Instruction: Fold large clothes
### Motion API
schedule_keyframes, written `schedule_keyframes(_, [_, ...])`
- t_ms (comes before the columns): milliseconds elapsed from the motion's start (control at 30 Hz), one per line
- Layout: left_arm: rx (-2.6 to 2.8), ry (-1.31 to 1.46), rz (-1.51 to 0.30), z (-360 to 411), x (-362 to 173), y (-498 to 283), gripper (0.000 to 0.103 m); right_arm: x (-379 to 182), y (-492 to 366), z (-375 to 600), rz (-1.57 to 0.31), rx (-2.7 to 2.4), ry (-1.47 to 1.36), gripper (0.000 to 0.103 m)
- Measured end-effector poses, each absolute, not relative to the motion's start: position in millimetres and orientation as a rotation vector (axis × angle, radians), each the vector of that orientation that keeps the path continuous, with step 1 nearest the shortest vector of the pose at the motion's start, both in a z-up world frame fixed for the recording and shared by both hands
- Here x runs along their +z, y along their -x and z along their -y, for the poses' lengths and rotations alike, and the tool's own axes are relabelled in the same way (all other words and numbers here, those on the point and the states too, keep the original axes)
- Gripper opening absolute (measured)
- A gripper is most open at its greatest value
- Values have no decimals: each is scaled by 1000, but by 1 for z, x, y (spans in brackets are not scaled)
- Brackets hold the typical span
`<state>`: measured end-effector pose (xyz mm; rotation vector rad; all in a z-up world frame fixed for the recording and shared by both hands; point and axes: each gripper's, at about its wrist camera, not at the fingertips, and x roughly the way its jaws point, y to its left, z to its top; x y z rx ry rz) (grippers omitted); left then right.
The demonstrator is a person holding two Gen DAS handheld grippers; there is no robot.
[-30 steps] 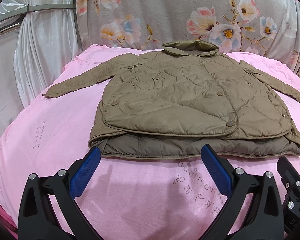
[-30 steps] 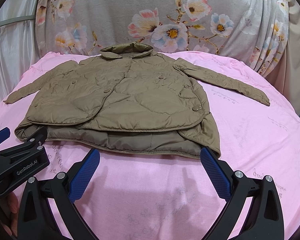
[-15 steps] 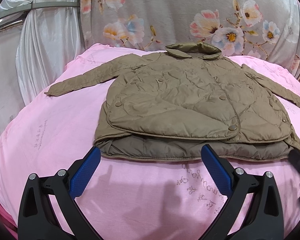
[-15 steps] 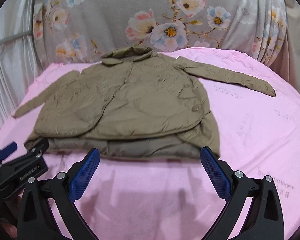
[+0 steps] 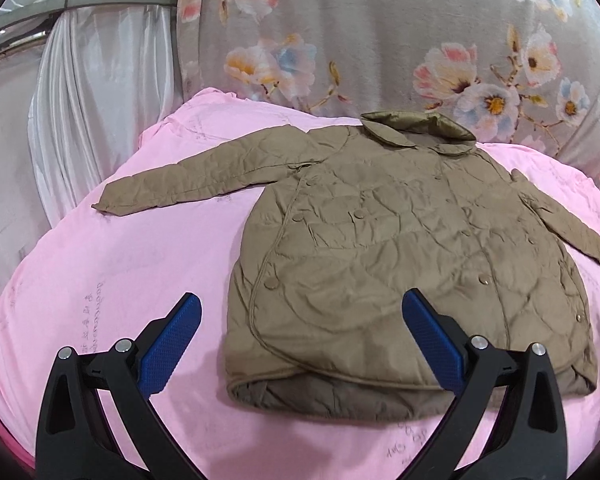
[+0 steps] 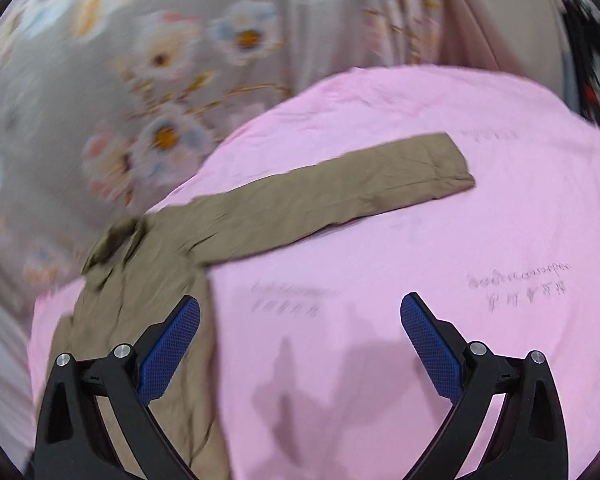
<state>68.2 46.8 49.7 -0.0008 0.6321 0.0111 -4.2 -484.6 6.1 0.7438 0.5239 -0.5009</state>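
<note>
Fold had barely begun: the quilted khaki jacket (image 5: 400, 248) lay flat, front up, on the pink bed sheet (image 5: 112, 272), buttoned, both sleeves spread out, nothing folded yet. Both jaws stood wide apart and held nothing — left hand-held gripper (image 5: 300, 344) hovered over the hem's left corner, right hand-held gripper (image 6: 300, 344) over bare sheet just beside the right sleeve (image 6: 340, 196). Versus 0.5 s ago, I saw left had closed in on the hem, and right had swung right toward that sleeve, its view blurred.
</note>
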Motion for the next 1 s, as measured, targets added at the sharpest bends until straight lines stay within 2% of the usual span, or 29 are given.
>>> schedule_keyframes(133, [14, 32, -626, -51, 51, -86, 98, -26, -18, 545, -533, -549, -909, 98])
schedule_keyframes(367, [19, 18, -639, -50, 49, -109, 98, -59, -47, 596, -501, -610, -1060, 81])
schedule_keyframes(433, [19, 21, -657, -51, 47, -116, 98, -57, -56, 607, -489, -635, -1058, 67])
schedule_keyframes(500, [20, 18, -667, -52, 46, -122, 98, -59, -62, 616, -483, -637, -1092, 34])
schedule_keyframes(567, [29, 8, -674, -52, 44, -128, 98, -59, -71, 625, -478, -646, -1128, 14])
schedule_keyframes(600, [35, 5, -678, -53, 44, -131, 98, -55, -75, 627, -473, -643, -1125, 10])
schedule_keyframes(700, [44, 8, -680, -57, 44, -136, 98, -15, -91, 611, -435, -611, -1001, 7])
schedule_keyframes(800, [61, 8, -681, -64, 47, -143, 98, 51, -114, 564, -363, -499, -812, 6])
schedule_keyframes(1000, [75, 38, -672, -79, 55, -146, 98, 157, -176, 404, -317, -167, -467, 6])
